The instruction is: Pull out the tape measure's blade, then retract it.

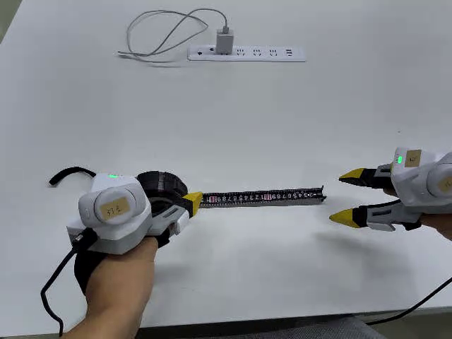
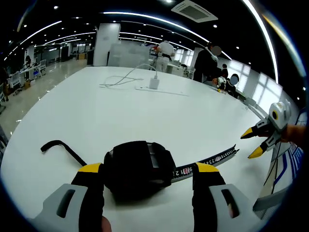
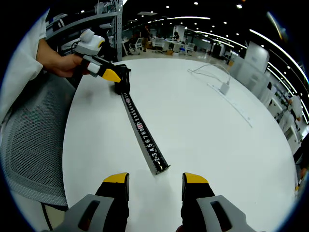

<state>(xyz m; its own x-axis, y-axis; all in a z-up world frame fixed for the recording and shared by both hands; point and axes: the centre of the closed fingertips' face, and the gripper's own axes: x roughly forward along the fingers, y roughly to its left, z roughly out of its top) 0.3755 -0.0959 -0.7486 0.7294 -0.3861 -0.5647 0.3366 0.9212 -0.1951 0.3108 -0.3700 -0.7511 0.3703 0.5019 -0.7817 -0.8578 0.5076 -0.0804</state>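
Note:
A black tape measure case (image 1: 162,189) (image 2: 139,168) lies on the white table at the front left, held between the yellow-tipped jaws of my left gripper (image 1: 182,205) (image 2: 146,168). Its blade (image 1: 263,197) (image 3: 143,136) (image 2: 208,160) lies flat on the table, pulled out to the right, with its end hook (image 1: 322,193) (image 3: 161,169) free. My right gripper (image 1: 352,196) (image 3: 155,179) hovers open just right of the hook, apart from it. A black wrist strap (image 1: 69,174) (image 2: 63,148) trails left from the case.
A white power strip (image 1: 246,53) with a plugged-in charger (image 1: 224,41) and coiled cable (image 1: 167,32) lies at the table's far side. A grey mesh chair (image 3: 34,150) stands at the table's near edge. People stand in the far background of the left gripper view.

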